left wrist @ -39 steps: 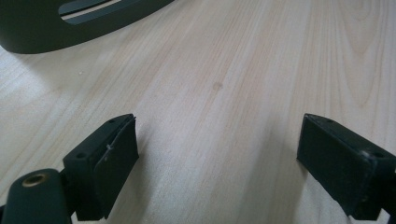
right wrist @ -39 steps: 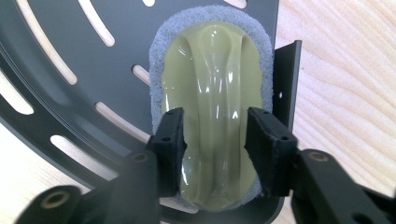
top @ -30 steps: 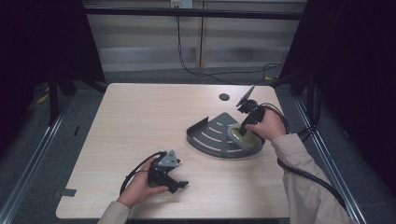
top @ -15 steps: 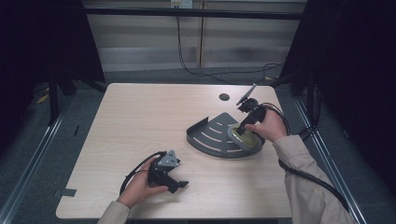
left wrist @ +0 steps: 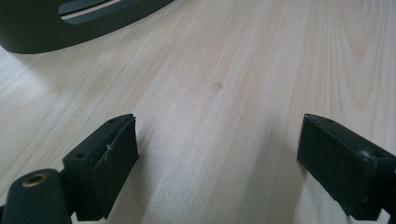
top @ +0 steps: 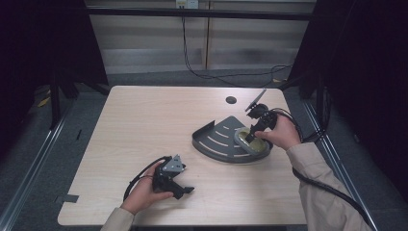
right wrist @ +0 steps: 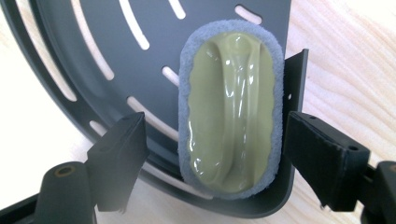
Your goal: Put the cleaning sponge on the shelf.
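Overhead, right gripper (top: 250,138) points down, jaws just opened around the sponge (right wrist: 231,112); left gripper (top: 185,190) rests level, spread.

Olive scrubber (right wrist: 231,116) lies on slotted grey tray (right wrist: 93,60) — hand-held gripper (right wrist: 224,163) jaws apart, straddling it.

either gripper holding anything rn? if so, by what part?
Nothing held. Right gripper jaws, just opening, stand off both sides of the scrubber lying in the slotted tray. Left gripper is open over bare table.
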